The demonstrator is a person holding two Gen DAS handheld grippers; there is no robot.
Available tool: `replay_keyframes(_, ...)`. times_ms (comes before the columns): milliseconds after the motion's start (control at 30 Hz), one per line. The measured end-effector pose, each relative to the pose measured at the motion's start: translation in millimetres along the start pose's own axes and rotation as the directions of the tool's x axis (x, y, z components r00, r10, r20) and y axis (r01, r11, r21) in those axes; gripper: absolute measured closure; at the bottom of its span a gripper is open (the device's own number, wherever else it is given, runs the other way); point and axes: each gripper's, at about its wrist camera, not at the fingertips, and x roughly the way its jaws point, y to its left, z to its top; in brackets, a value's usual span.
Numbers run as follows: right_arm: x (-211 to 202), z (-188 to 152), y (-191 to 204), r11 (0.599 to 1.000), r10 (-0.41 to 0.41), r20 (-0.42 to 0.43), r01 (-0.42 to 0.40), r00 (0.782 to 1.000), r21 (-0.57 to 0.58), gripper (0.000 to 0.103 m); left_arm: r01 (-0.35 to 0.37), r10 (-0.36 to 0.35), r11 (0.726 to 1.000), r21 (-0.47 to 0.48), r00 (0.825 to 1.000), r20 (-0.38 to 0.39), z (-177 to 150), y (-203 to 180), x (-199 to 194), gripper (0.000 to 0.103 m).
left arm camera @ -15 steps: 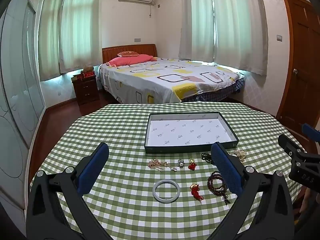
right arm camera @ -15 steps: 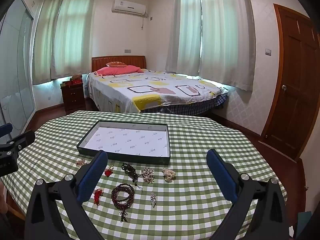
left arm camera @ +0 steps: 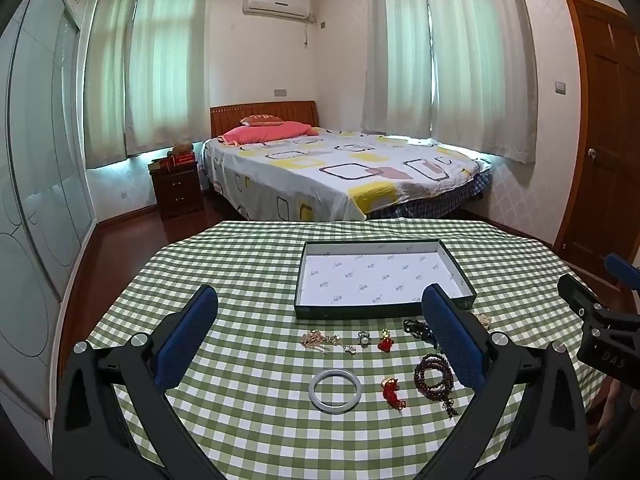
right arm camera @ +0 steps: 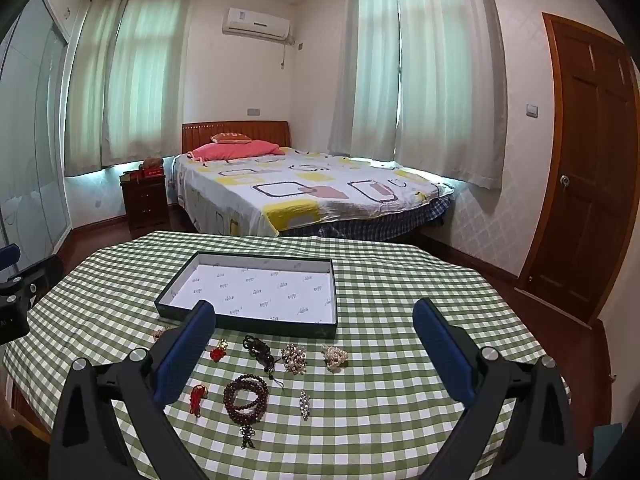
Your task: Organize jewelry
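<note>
The tablecloth (left arm camera: 248, 264) is a green-and-white check and fills the lower half of both views. On it, near the centre of the frame, the shallow box (left arm camera: 384, 307) has dark green walls and a white lining printed with small grey marks. Below the box in the left wrist view lie a pale grey-white bangle (left arm camera: 335, 390), two red charms (left arm camera: 385, 343) with gold tops, and a dark maroon bead bracelet (left arm camera: 433, 374). The gripper fingers (left arm camera: 187, 340) wear dark blue pads on black frames. In the upper half, the bed cover (right arm camera: 304, 192) is white with yellow and pink squares, the pillow (right arm camera: 236, 149) pink, the curtains (right arm camera: 120, 80) pale green-white, and the door (right arm camera: 592, 168) at right reddish brown.
</note>
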Motion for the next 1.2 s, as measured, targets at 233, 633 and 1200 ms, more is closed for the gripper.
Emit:
replay_keyframes(233,-8.1,7.1,-3.1,1.0,-0.001,0.021,0.001,1.0,0.007,0.006,-0.003,0.003,1.0,-0.007,1.0,0.021,2.2,0.4,-4.4,0.003)
replay_keyframes(633,-11.8,5.3,-2.1,1.0,-0.002,0.034,0.002,0.999,0.008,0.006,-0.005,0.005,1.0,-0.01,1.0,0.028,3.3,0.1,-6.9,0.003)
replay_keyframes(1200,-13.8,1.1,-0.5,1.0,-0.005,0.041,0.004,0.999,0.006,0.006,-0.006,0.007,1.0,-0.012,1.0,0.03,1.4,-1.2,-7.6,0.003)
